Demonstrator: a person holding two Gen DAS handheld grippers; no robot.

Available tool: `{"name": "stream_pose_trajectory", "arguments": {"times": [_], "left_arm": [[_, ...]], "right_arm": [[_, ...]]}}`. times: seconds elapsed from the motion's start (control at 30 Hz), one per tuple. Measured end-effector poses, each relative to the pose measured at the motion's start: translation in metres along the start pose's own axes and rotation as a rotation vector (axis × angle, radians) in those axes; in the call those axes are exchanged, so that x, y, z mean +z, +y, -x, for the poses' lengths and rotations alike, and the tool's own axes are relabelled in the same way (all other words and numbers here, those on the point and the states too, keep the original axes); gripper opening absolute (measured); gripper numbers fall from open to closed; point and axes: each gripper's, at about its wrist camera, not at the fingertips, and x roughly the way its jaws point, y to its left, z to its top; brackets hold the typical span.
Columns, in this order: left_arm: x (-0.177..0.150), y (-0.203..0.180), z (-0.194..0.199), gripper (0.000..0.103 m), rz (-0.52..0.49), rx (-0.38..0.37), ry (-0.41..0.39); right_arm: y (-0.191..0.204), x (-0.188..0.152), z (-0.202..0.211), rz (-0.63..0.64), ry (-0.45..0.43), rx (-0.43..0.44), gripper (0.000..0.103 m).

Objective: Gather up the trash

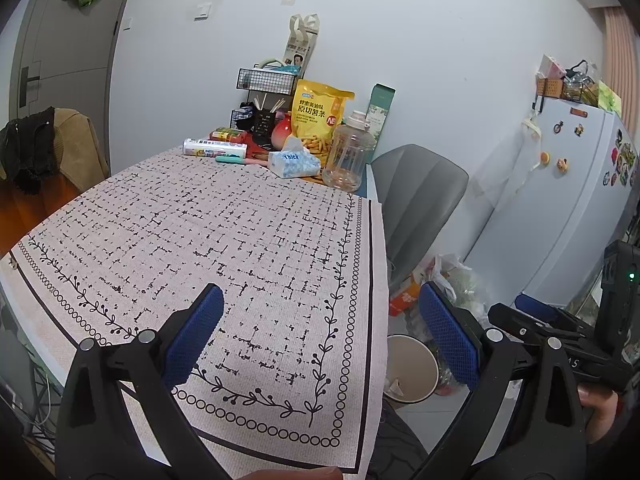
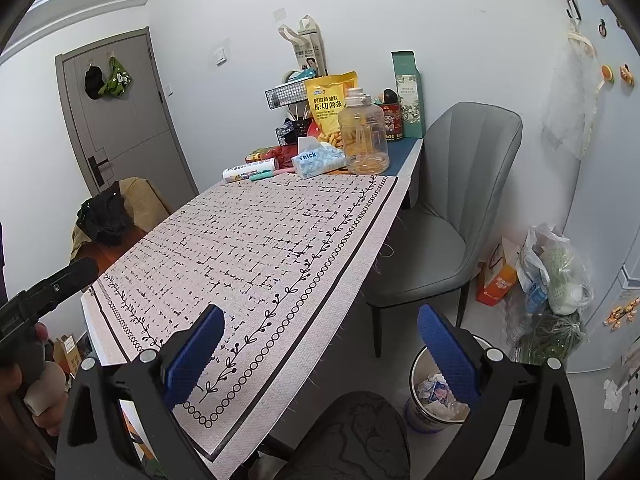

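Note:
My left gripper is open and empty, above the near right corner of the table with the patterned cloth. My right gripper is open and empty, over the table's right edge and the floor. A small round trash bin with crumpled wrappers inside stands on the floor under the right gripper; it also shows in the left wrist view. The right gripper's body shows at the right of the left wrist view. The left gripper's body shows at the left of the right wrist view. I see no loose trash on the cloth.
At the table's far end stand a tissue pack, a clear jug, a yellow snack bag, a wire rack and a roll. A grey chair stands to the right. Plastic bags lie by the fridge.

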Motion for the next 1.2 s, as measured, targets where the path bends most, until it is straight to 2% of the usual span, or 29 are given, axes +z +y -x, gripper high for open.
{"name": "stream_pose_trajectory", "arguments": {"times": [0.8,1.2], "left_arm": [[-0.003,0.000,0.000,0.097,0.011,-0.005,0.005],[-0.009,-0.005,-0.011,0.097,-0.004,-0.004,0.032]], "right_arm": [[-0.001,-0.003,-0.001,-0.009,0.000,-0.005,0.095],[-0.003,-0.011,-0.006,-0.022,0.015,-0.010,0.095]]}}
